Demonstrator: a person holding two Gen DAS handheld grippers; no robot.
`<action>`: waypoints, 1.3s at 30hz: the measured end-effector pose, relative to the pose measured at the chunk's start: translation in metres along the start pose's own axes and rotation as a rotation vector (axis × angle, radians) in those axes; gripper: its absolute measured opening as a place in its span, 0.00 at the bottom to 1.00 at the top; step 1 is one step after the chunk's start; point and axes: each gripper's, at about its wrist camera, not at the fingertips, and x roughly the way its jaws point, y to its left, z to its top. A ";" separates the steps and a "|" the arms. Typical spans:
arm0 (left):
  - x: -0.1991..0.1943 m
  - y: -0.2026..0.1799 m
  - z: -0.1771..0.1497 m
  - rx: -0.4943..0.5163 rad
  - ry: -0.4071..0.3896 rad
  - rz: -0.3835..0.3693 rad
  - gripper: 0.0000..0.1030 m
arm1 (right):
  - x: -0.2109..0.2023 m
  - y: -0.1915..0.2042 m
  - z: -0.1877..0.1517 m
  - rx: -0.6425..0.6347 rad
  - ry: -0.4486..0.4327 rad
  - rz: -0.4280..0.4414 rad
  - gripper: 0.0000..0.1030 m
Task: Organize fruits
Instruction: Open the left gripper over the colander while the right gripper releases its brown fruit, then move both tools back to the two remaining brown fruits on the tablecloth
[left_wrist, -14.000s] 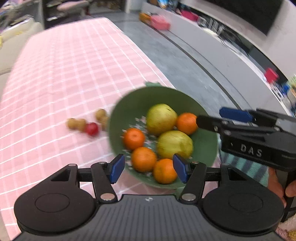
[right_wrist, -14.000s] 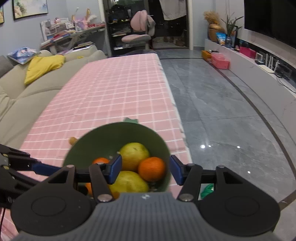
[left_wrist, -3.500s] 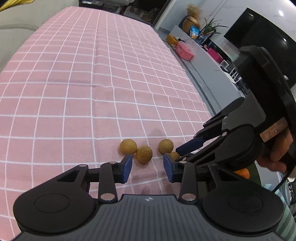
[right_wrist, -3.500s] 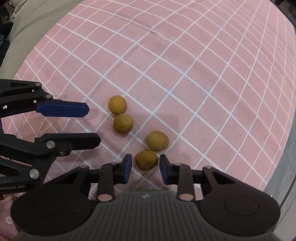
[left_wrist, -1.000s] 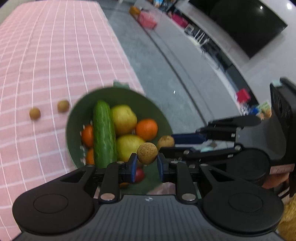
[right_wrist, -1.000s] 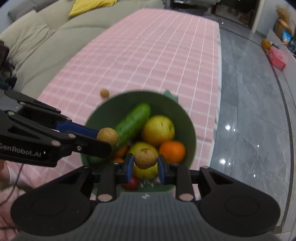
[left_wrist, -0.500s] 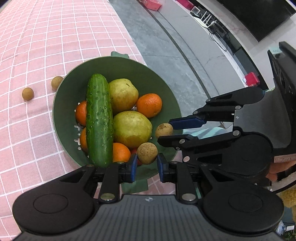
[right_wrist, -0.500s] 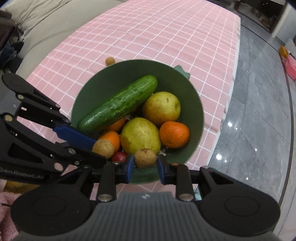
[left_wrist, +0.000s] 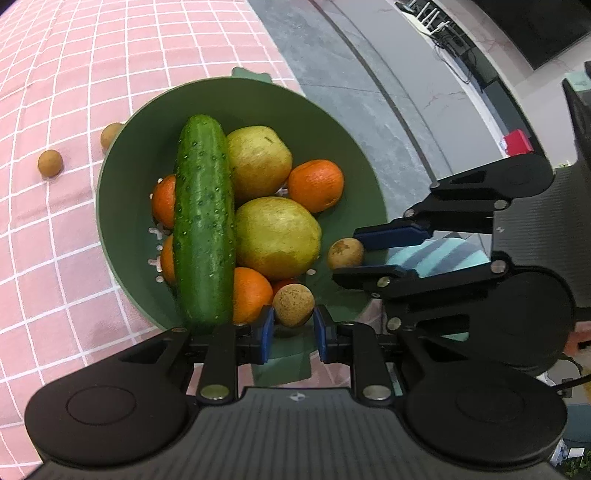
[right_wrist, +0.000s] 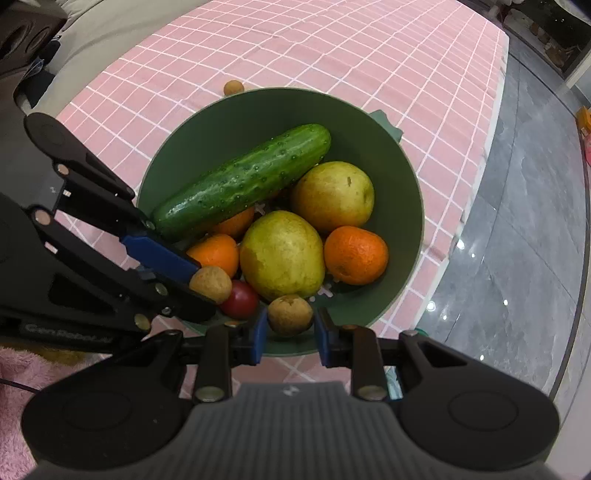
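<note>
Green bowl (left_wrist: 122, 206) sits at the edge of the pink checked cloth (left_wrist: 55, 258), floor (left_wrist: 369, 92) just beyond it.

In the bowl:
- cucumber (left_wrist: 204, 221) lying on top, one end up near the rim, across the oranges
- two pears (left_wrist: 275, 236) touching each other, beside the cucumber
- oranges: one against the far pear on the floor side (left_wrist: 316, 184), the others partly under the cucumber (right_wrist: 218, 253)
- small red fruit (right_wrist: 240, 299) low at the near side, wedged between an orange and the near pear

Left gripper (left_wrist: 293, 332) is clamped on a small brown fruit (left_wrist: 293, 304), held over the bowl's near rim, just above the red fruit and an orange. Right gripper (right_wrist: 290, 334) likewise pinches a second brown fruit (right_wrist: 290, 314), also over the near part of the bowl, just beside the near pear. Both fruits are in the pads, not resting on the pile. The two grippers are close together, fingertips nearly meeting over the bowl.

Outside the bowl: two more brown fruits on the cloth, one touching or just beside the rim (left_wrist: 110, 134), one a little further out (left_wrist: 50, 162). Right wrist view shows only one of them (right_wrist: 233, 88), behind the rim.

Bowl has a small tab handle (right_wrist: 384, 123) on the far side.
</note>
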 end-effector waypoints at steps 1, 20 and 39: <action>0.001 0.001 0.000 -0.002 0.003 0.004 0.25 | 0.000 0.000 0.001 -0.002 0.004 -0.001 0.23; -0.014 0.001 0.001 -0.016 -0.008 0.071 0.41 | 0.000 0.017 0.003 -0.024 -0.009 -0.073 0.34; -0.083 -0.003 0.005 0.055 -0.251 0.171 0.64 | -0.047 0.031 0.014 0.117 -0.163 -0.246 0.62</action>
